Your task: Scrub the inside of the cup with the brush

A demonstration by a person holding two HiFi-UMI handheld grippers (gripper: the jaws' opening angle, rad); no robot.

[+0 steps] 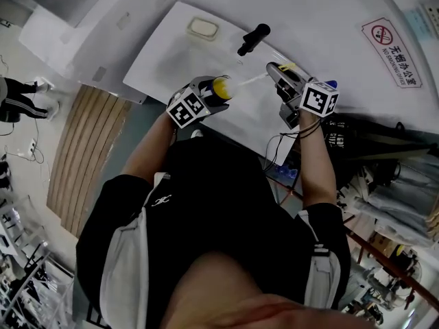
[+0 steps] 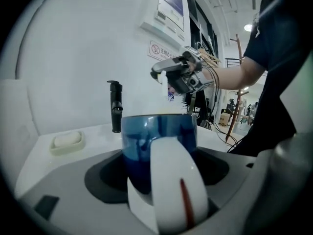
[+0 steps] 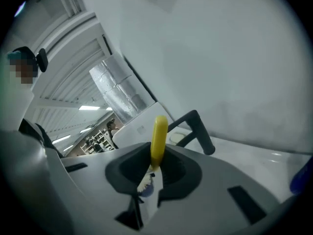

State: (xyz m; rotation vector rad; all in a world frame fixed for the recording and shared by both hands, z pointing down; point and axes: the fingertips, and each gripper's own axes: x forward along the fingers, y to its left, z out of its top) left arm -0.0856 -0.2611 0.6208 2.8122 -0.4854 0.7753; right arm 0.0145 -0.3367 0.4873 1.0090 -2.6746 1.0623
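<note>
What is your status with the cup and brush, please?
Left claw shut on blue cup. Right claw shut on brush. Its head near the cup's mouth, not clearly inside. Faucet behind, not in the way.

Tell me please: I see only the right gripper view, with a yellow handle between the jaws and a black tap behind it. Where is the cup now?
Observer: The cup is in the left gripper. It is blue and see-through, and it stands upright, clamped between the white jaws.
Operator: Am I inside it already?
Observer: It seems not. In the left gripper view, the right gripper with the brush is up above and beyond the rim.
</note>
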